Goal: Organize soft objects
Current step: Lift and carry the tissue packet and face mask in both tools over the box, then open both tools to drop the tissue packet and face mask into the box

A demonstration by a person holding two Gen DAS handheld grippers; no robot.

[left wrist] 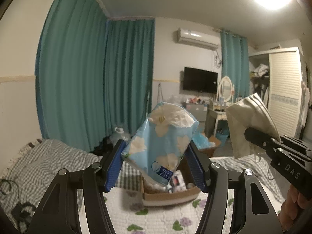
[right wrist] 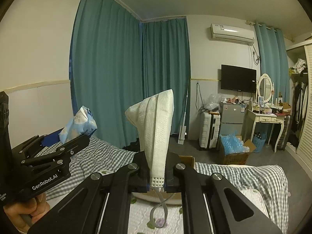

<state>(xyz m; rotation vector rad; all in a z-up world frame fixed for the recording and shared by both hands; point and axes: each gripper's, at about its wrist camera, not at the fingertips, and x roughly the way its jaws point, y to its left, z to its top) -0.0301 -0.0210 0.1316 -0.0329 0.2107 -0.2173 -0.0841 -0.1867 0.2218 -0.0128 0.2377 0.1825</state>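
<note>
My left gripper [left wrist: 156, 156] is shut on a blue tissue pack [left wrist: 161, 142] with white flowers, held up above the bed; the pack also shows in the right wrist view [right wrist: 80, 124]. My right gripper [right wrist: 156, 167] is shut on a white folded face mask [right wrist: 156, 132], held upright, its ear loops hanging below. The mask also shows in the left wrist view [left wrist: 249, 126], at the right, with the right gripper [left wrist: 253, 134] clamped on it. A shallow cardboard box [left wrist: 169, 195] with small items sits on the bed below the tissue pack.
The bed has a floral quilt [left wrist: 165, 220] and a grey checked blanket [left wrist: 48, 165]. Teal curtains [right wrist: 126, 78] hang behind. A suitcase [right wrist: 209, 130], small fridge [right wrist: 232, 117], dressing table [right wrist: 269, 120] and a box of blue packing [right wrist: 234, 148] stand on the floor beyond.
</note>
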